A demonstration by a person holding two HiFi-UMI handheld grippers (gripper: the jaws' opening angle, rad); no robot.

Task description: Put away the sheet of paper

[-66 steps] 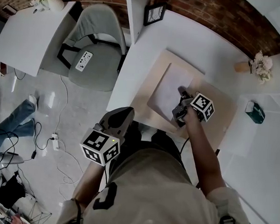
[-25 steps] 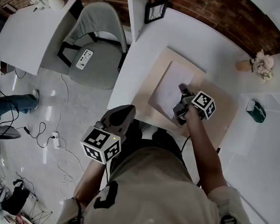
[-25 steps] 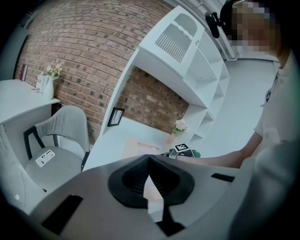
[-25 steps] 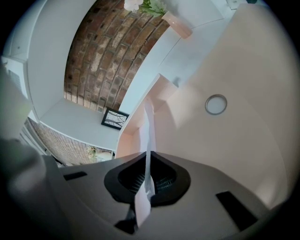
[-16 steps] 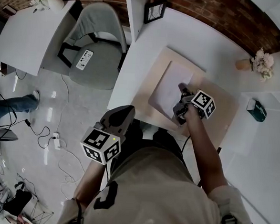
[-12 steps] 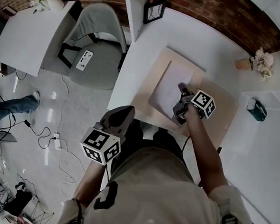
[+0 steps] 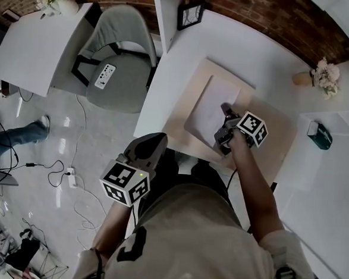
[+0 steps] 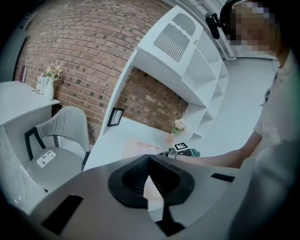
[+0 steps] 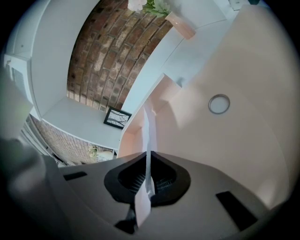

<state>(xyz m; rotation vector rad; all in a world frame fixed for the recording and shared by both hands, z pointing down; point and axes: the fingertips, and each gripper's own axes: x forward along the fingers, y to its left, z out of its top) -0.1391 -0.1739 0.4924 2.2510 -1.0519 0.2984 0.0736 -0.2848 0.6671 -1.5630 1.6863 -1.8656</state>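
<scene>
A grey chair (image 7: 118, 48) stands on the floor at 9 o'clock from the white surface (image 7: 185, 65). The left hand-held gripper (image 8: 148, 158) is held off the surface's near edge, at 7 o'clock from the beige mat (image 7: 272, 143), its jaws pressed together with nothing between them. The sheet of paper (image 7: 211, 106) lies on the mat's left half. The right hand-held gripper (image 9: 149, 161) has its jaws clamped on the sheet's 4 o'clock edge. Flowers (image 7: 325, 75) stand at 2 o'clock.
</scene>
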